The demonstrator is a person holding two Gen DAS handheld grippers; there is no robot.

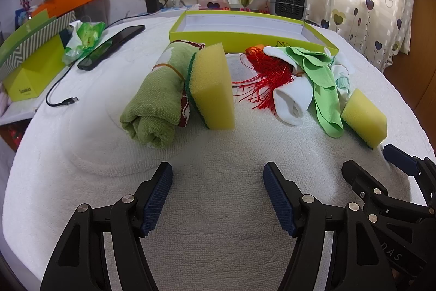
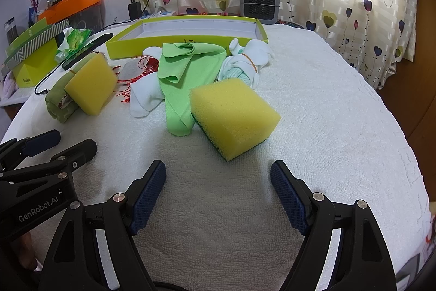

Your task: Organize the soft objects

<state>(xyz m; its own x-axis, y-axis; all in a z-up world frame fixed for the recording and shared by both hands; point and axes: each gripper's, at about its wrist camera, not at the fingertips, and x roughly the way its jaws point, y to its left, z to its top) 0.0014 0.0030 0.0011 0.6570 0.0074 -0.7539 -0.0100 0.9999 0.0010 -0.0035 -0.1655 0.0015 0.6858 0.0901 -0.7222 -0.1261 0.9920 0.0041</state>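
Note:
My left gripper (image 1: 218, 176) is open and empty above the white towel, short of a rolled green towel (image 1: 156, 94) and a yellow sponge (image 1: 214, 89) leaning on it. My right gripper (image 2: 218, 173) is open and empty just short of a second yellow sponge (image 2: 234, 113), which also shows in the left wrist view (image 1: 363, 117). Behind it lie a light green cloth (image 2: 188, 70), a white sock (image 2: 144, 97), bundled white socks (image 2: 245, 62) and a red tassel (image 1: 261, 75). An open lime-green box (image 1: 245, 30) stands at the back.
A black phone (image 1: 111, 47) and a charging cable (image 1: 58, 97) lie at the left beside a green packet (image 1: 84, 38) and a lime-green carton (image 1: 30, 62). A grey heater (image 1: 290, 0) stands behind the box by the curtain. The right gripper's fingers (image 1: 400, 158) show at the left view's right edge.

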